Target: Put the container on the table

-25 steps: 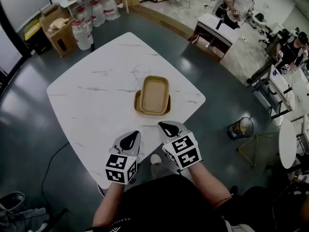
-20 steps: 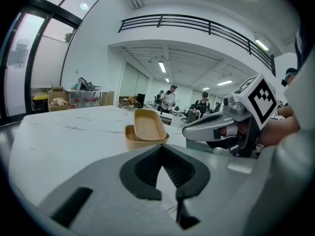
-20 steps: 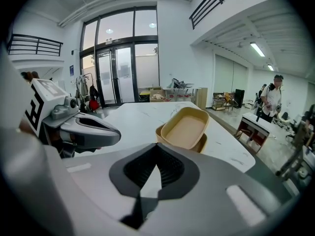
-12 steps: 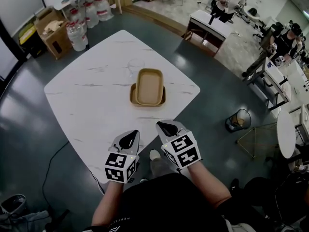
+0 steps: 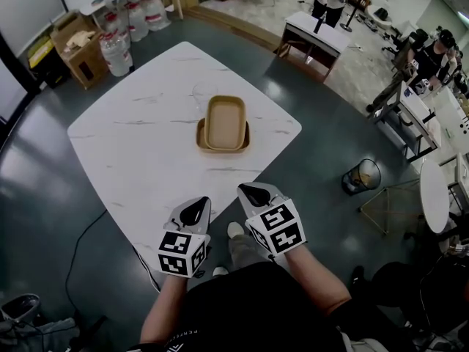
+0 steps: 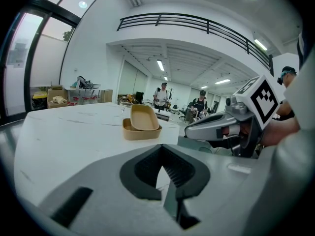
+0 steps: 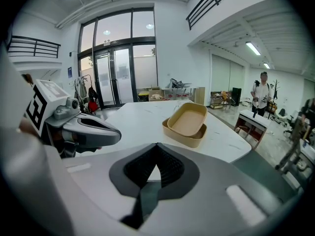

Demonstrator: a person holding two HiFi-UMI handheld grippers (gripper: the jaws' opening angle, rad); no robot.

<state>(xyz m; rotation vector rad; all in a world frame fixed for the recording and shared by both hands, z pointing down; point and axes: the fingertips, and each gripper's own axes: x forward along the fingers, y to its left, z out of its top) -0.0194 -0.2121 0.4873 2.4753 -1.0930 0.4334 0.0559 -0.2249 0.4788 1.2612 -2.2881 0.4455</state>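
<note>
The table [image 5: 139, 152] is showing a smooth, glossy, white marble-look top. The stacked tan containers [image 5: 223, 123] are looking matt, like pulp paper. The left gripper [image 5: 196, 210] and right gripper [image 5: 254, 194] are showing smooth grey plastic shells with ribbed black pads [image 7: 167, 168].

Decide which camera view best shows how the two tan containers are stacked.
The right gripper view: the upper container rests tilted on the lower container, near and side-on. The head view shows only their outlines from above; the left gripper view shows them smaller and farther off.
</note>
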